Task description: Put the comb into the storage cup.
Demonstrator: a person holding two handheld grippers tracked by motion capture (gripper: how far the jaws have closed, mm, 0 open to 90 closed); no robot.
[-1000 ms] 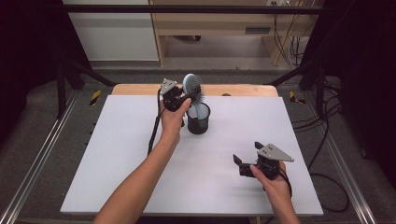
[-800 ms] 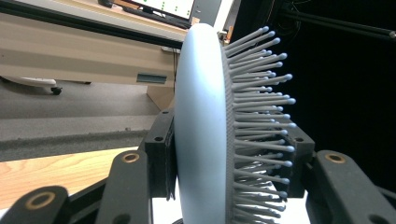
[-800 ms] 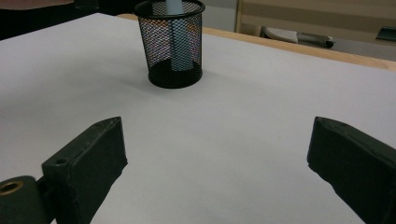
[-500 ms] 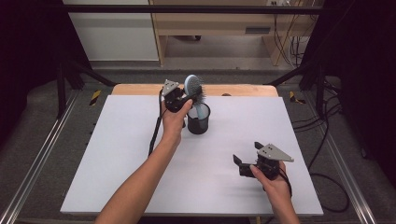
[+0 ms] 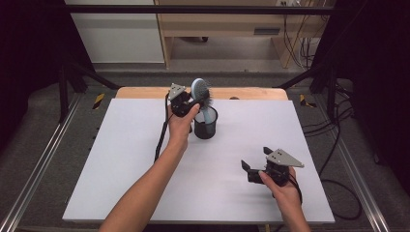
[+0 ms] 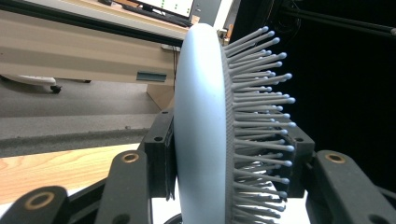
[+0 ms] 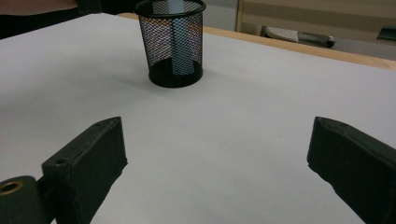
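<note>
Black mesh cup (image 5: 205,124) holds blue hairbrush (image 5: 200,92) handle.

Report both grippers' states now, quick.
Left gripper: closed on the hairbrush, its handle in the mesh cup.
Right gripper: open, holding nothing.

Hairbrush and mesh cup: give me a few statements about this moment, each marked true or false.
1. The left tool is shut on the hairbrush. True.
2. The hairbrush lies flat on the table. False: its head stands above the mesh cup, its handle down inside.
3. The right tool grips the mesh cup. False: it is open, apart from the cup.
4. The mesh cup stands upright. True.
5. The brush's bristles are bare in the left gripper view. True.
</note>
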